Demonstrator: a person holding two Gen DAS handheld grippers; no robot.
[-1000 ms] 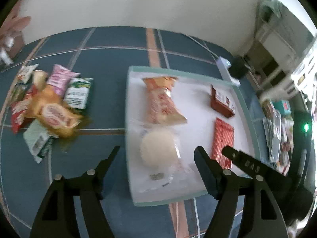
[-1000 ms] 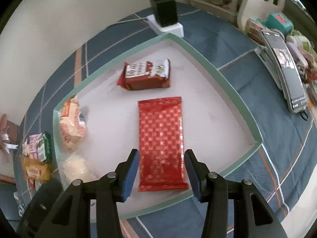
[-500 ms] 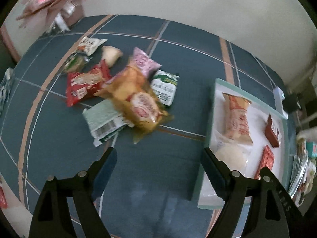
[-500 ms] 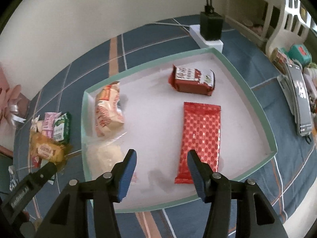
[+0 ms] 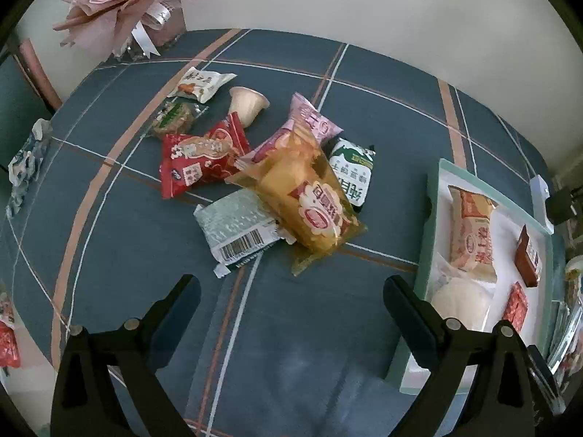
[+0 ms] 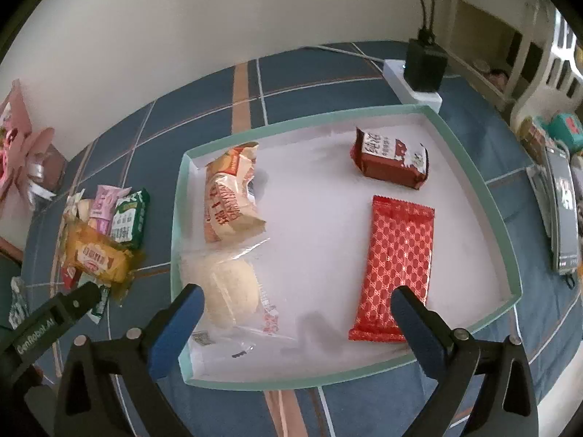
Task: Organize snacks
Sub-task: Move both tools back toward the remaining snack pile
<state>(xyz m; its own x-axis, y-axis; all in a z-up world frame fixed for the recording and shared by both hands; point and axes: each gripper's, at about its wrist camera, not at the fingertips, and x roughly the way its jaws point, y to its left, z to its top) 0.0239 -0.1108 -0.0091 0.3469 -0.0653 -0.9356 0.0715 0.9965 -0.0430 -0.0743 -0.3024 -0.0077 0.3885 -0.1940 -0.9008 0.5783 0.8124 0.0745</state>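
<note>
Left wrist view: left tool (image 5: 291, 291) is opening wide, gripping nothing, hovering over the worktop (image 5: 120, 215); a pile (image 5: 277, 167) of loose snacks is waiting beside the tray (image 5: 424, 251).
Yellow pack (image 5: 309, 200): lying diagonally, its long axis pointing from the far side toward the tray.
Right wrist view: right tool (image 6: 295, 313) is opening wide, empty, over the tray's near edge; four snacks are sitting inside already.
Red bar (image 6: 397, 266): lying flat, long axis running near to far.

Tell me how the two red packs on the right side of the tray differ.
The patterned red wafer pack is long, flat and thin; the dark red pack is short and boxy. The patterned red wafer pack carries a small repeating print only; the dark red pack has white lettering. The first lies near the tray's front edge, the second near the back corner. Both rest flat inside the tray, apart from each other.
</note>
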